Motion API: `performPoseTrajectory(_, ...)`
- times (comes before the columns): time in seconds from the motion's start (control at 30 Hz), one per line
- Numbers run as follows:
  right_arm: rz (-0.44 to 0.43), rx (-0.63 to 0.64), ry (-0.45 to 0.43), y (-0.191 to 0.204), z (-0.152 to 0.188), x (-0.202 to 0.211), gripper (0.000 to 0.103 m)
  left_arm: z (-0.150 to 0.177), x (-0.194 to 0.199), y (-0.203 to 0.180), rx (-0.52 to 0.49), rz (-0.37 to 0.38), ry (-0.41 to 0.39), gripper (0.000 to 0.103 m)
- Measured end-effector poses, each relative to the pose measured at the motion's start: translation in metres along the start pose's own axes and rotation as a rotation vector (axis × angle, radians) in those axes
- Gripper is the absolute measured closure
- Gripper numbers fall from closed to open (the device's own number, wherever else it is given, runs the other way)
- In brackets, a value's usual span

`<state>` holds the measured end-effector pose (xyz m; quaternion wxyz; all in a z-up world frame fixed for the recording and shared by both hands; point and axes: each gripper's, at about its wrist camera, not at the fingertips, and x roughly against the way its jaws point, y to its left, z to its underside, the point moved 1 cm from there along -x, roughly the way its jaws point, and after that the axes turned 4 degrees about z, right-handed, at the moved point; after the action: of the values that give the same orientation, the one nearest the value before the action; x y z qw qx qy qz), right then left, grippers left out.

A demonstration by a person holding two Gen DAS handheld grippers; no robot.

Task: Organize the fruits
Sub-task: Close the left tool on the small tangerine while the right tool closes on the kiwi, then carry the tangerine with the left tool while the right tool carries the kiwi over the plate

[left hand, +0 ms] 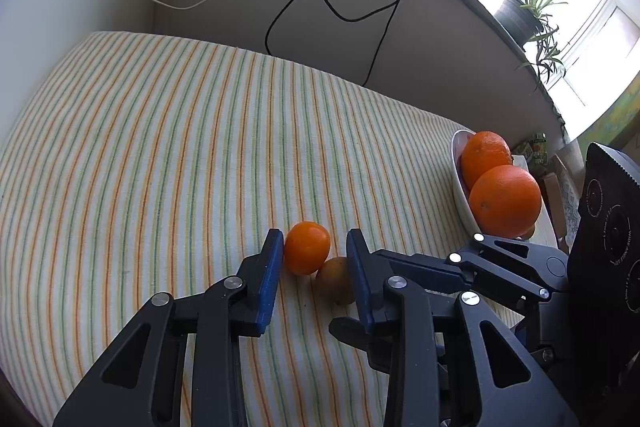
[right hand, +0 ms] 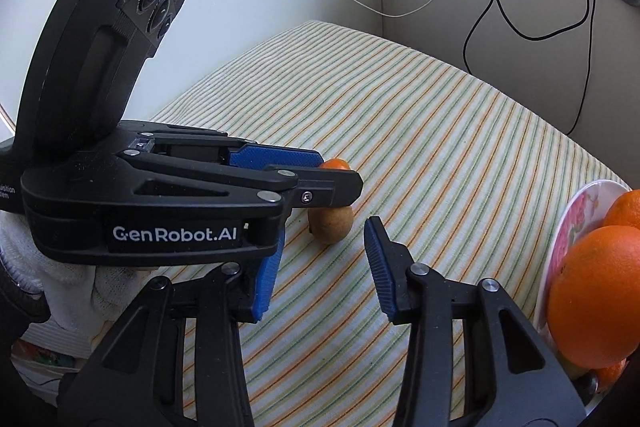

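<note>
Tangerine [left hand: 307, 253] touches kiwi [left hand: 335, 281] on cloth [left hand: 160, 147]; bowl [left hand: 460, 187] right

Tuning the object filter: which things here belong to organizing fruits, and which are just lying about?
Job:
- tangerine
- kiwi
- oranges
- dish

Lying about:
- black cable
- white cable
- plant
- striped cloth

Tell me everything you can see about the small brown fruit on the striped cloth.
The small brown fruit is egg-shaped with matte, finely speckled skin, possibly a kiwi. It lies on the striped yellow, green and orange cloth, just in front of the small orange mandarin, seemingly touching it. The left gripper reaches over it, jaws straddling both fruits; from the right wrist view a jaw hides its top. Whether a pad touches it is unclear.
</note>
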<state>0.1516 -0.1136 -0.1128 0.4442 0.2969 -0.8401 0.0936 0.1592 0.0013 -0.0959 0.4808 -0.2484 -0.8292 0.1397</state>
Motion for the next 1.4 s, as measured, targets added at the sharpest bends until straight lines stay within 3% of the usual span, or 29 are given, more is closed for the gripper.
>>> performPoseTrajectory(0.07, -0.001, 0.002, 0.002, 0.001, -0.002, -0.003, 0.060, 0.001, 0.001, 0.001, -0.002, -0.001, -0.001, 0.082)
performPoseTrajectory(0.43, -0.003, 0.002, 0.016, 0.005, -0.006, -0.014, 0.066, 0.002, 0.001, 0.005, 0.013, 0.014, -0.002, 0.083)
performPoseTrajectory(0.63, -0.002, -0.011, 0.024, -0.001, -0.008, -0.024, 0.076, 0.003, -0.001, 0.002, 0.002, 0.012, 0.010, 0.081)
performPoseTrajectory(1.4, -0.019, -0.033, -0.019, -0.001, 0.006, 0.012, 0.076, 0.005, 0.009, -0.006, -0.007, 0.002, -0.043, 0.082)
